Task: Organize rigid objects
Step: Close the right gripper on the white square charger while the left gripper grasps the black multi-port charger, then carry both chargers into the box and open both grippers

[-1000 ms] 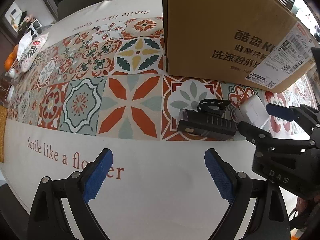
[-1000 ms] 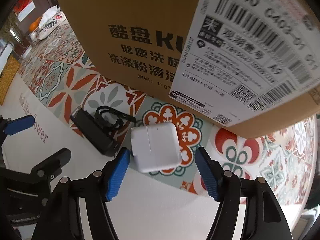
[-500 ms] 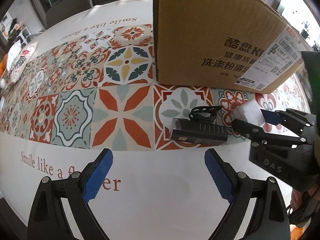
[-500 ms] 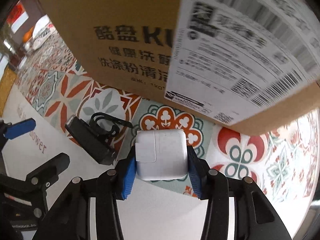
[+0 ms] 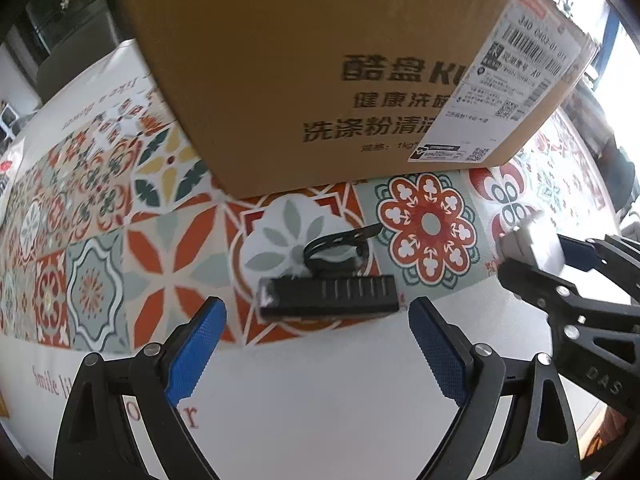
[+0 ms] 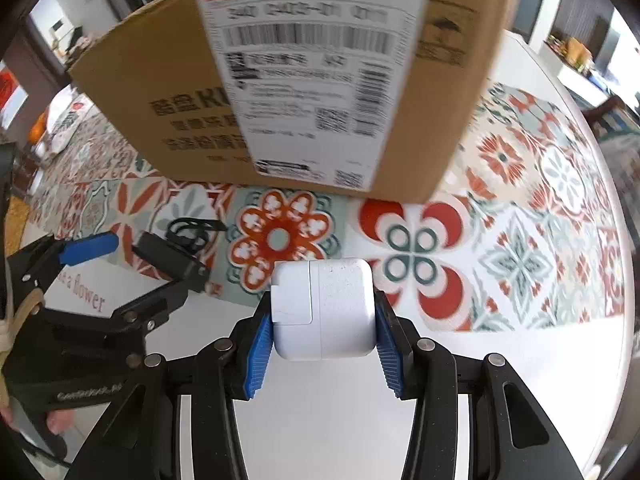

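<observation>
My right gripper (image 6: pixel 322 340) is shut on a white square charger (image 6: pixel 324 308) and holds it above the patterned tablecloth; it also shows at the right of the left wrist view (image 5: pixel 534 244). A black ribbed device (image 5: pixel 330 294) with a black strap loop (image 5: pixel 336 244) lies on the cloth, just ahead of my open left gripper (image 5: pixel 316 344), between the lines of its blue pads (image 5: pixel 192 348). In the right wrist view the black device (image 6: pixel 172 260) lies to the left, beside the left gripper (image 6: pixel 88 248).
A large cardboard box (image 5: pixel 320 72) with a shipping label stands close behind the objects, also in the right wrist view (image 6: pixel 288 80). The round table's white edge (image 6: pixel 592 360) curves at the right. Bags and clutter sit at the far left (image 6: pixel 60 124).
My right gripper closed on the white charger and lifted it off the cloth. My left gripper moved forward and right until the black device lies just ahead of its pads.
</observation>
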Available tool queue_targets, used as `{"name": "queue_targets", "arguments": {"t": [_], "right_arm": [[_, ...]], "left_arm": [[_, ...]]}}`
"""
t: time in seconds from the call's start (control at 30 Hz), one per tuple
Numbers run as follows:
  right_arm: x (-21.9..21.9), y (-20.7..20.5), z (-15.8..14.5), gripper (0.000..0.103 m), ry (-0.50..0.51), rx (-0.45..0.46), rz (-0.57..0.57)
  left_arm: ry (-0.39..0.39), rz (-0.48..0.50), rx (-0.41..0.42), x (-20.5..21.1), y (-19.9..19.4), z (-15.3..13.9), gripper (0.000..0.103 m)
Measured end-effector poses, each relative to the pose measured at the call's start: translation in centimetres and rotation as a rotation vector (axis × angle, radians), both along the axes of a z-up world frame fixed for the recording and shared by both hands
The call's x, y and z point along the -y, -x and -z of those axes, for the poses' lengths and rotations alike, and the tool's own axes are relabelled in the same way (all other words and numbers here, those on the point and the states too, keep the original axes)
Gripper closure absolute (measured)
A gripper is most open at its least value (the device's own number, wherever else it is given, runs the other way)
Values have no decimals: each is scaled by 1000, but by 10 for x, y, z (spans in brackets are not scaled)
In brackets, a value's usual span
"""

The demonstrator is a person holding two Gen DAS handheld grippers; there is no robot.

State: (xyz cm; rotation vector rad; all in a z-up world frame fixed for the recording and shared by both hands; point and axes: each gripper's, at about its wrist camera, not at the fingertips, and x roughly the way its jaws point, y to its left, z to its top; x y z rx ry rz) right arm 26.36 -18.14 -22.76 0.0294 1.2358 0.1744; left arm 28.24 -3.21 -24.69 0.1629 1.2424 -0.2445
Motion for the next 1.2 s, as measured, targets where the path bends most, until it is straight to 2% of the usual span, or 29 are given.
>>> {"name": "queue_targets", "arguments": {"t": [0.1,0.27,0.47,0.53,0.83,1.2], "right_arm": [[4,3,2,56,2,-8,25],[11,7,2,56,5,-11,45],[13,13,-2,56,5,-7,49],[9,14,-2,56,5,-2,49],[10,25,-31,56,-24,50,51],[5,40,-88,56,-61,175,33]], "left_arm": [[-11,13,6,5,-5,5,13],[-30,31,1,9,-12,14,30],[-22,20,2,6,-12,18,31],[-13,10,14,3,0,15,31],[10,-36,86,-6,25,-30,31],[77,-77,175,-16,43,-97,31]]}}
